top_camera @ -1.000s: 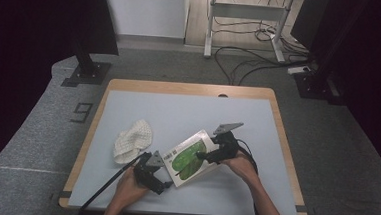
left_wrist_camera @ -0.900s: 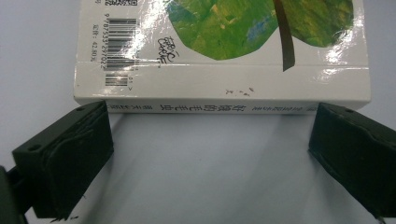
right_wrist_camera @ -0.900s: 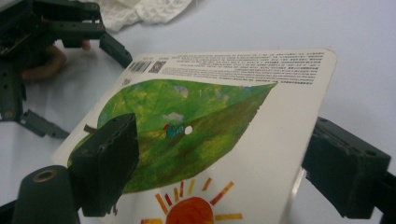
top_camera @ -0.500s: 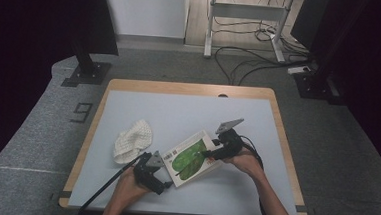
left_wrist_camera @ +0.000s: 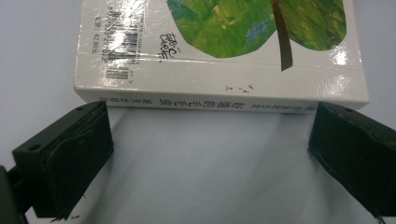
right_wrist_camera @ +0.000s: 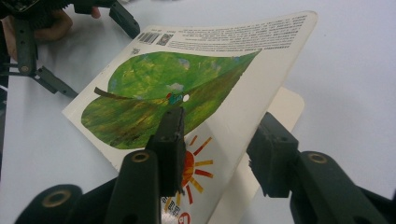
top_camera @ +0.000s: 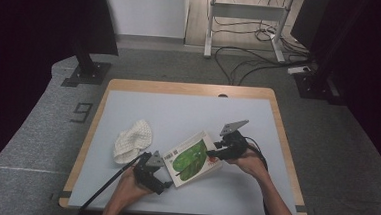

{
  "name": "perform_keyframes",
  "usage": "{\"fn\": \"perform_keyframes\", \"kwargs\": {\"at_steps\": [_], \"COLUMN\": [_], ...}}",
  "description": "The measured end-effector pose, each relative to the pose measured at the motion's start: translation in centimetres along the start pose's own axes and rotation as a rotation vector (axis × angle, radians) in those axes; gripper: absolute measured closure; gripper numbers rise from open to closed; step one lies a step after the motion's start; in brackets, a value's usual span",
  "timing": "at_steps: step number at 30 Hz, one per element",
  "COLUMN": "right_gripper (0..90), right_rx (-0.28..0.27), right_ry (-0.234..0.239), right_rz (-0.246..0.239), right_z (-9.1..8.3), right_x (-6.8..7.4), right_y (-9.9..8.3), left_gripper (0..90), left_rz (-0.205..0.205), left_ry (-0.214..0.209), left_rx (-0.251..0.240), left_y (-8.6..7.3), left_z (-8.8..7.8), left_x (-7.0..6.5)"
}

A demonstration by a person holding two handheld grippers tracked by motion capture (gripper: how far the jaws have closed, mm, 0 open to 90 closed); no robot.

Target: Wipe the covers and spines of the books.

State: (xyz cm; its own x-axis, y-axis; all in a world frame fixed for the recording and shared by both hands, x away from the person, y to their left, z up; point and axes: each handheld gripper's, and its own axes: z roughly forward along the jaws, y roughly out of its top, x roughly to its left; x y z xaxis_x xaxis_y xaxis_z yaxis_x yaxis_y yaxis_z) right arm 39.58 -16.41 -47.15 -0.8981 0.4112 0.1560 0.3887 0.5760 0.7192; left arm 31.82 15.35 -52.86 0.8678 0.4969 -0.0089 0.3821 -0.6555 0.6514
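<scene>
Picture book (top_camera: 194,159) lying on the bench (top_camera: 188,112), a little toward six o'clock of centre, back cover up with a big green leaf and a barcode. Left gripper (top_camera: 155,177) parked at the book's seven o'clock corner, jaws spread wide, spine (left_wrist_camera: 219,102) of the book just ahead of the pads, nothing pinched between them. Seen from the left gripper view, left pad (left_wrist_camera: 70,154) and right pad (left_wrist_camera: 352,156) flanking bare bench, book edge close beyond. Over at three o'clock of the book, right gripper (top_camera: 215,152) at the open edge, jaws just been closing, cover (right_wrist_camera: 224,88) lifted and curling up between them. In the right gripper view, near finger (right_wrist_camera: 170,144) lying against the top face of the cover, far finger (right_wrist_camera: 273,156) behind it, lower pages (right_wrist_camera: 280,112) flat beneath; full clamp hard to call, gap behind the cover apparently open. White knitted cloth (top_camera: 133,140) crumpled at ten o'clock of the book, well clear of both hands.
</scene>
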Motion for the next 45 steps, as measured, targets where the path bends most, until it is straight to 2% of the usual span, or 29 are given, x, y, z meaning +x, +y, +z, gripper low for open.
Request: {"fn": "perform_keyframes", "kwargs": {"at_steps": [5,11,17,25,29,32,35,41,45], "right_gripper": [62.6,64.3,65.6,66.4,66.8,67.2,67.1,65.0,60.7], "right_rx": [-0.018,-0.011,-0.011,-0.015,-0.011,-0.013,-0.02,-0.015,-0.02], "right_ry": [-0.008,-0.018,-0.016,-0.016,-0.02,-0.018,-0.018,-0.009,-0.007], "right_rz": [-0.016,-0.024,-0.014,-0.009,-0.01,-0.01,-0.004,0.036,0.04], "right_z": [-0.4,-0.6,-0.9,-1.2,-1.3,-1.3,-1.3,-1.1,-1.1], "right_x": [0.3,0.6,0.6,0.7,0.7,0.7,0.7,0.3,0.3], "right_y": [-0.3,-0.6,-1.4,-2.5,-3.3,-3.7,-3.9,-4.3,-4.3], "left_gripper": [0.0,0.0,0.6,2.0,3.9,10.6,20.2,27.9,28.9], "left_rz": [-0.004,-0.025,-0.068,-0.063,-0.066,-0.066,-0.059,-0.034,-0.041], "left_ry": [0.0,-0.006,-0.033,-0.026,-0.059,-0.081,-0.071,-0.072,-0.075], "left_rx": [0.002,0.014,-0.039,-0.021,-0.037,-0.06,-0.07,-0.068,-0.061], "left_y": [0.0,0.1,0.6,1.5,2.0,2.2,2.5,3.0,3.1], "left_z": [0.0,-0.5,-1.3,-1.0,-0.9,-1.1,-1.4,-1.7,-1.8], "left_x": [0.0,0.3,0.7,0.4,0.3,0.1,-0.2,-0.6,-0.5]}}
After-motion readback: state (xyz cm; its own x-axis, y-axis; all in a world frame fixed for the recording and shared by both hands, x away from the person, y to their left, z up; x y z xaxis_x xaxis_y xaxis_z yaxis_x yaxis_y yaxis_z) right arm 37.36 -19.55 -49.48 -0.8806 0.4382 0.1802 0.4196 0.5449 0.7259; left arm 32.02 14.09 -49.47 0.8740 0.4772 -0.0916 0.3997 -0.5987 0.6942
